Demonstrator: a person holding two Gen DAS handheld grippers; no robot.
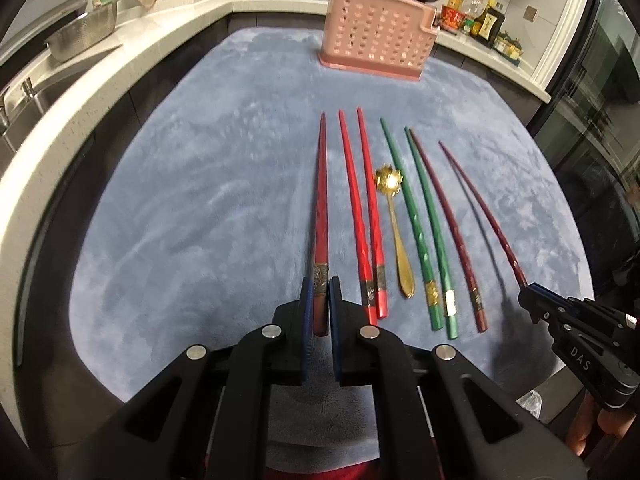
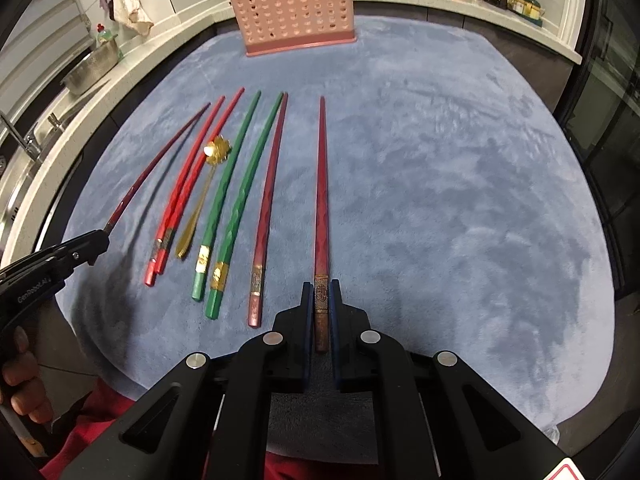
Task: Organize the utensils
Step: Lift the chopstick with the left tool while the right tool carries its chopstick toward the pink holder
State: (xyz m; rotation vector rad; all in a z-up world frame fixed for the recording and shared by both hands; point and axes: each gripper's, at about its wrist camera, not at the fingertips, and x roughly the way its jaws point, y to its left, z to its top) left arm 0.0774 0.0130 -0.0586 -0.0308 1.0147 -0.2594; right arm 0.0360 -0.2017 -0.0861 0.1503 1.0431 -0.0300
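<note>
Black plastic, blue-padded: left gripper (image 1: 318, 286) pinched tight on the banded butt of a dark red chopstick (image 1: 321, 200), long axis running straight up the frame, tapered tip toward the far edge. Likewise the right gripper (image 2: 321, 294), clamped on the engraved metal band of a maroon chopstick (image 2: 321, 200), tip pointing up-frame too. Printed on the neighbouring tool bodies: "DAS" at lower right of the left view, "GenRobot.AI" at lower left of the right view, beside bare fingers and a red sleeve. Between the two held sticks, flat on plush grey-blue cloth (image 1: 200, 200), all lengthwise and roughly parallel: two faceted red chopsticks (image 1: 362, 216), a gold spoon (image 1: 394, 220) with a scalloped flower-shaped bowl at its far end, two green chopsticks (image 1: 416, 224) with gold bands, one more maroon chopstick (image 1: 448, 228). Farther up, upright at the cloth's far edge: a pink perforated plastic holder (image 1: 376, 36). Beyond, white counter, a steel colander at upper left, labelled bottles at upper right, writing too small to read.
</note>
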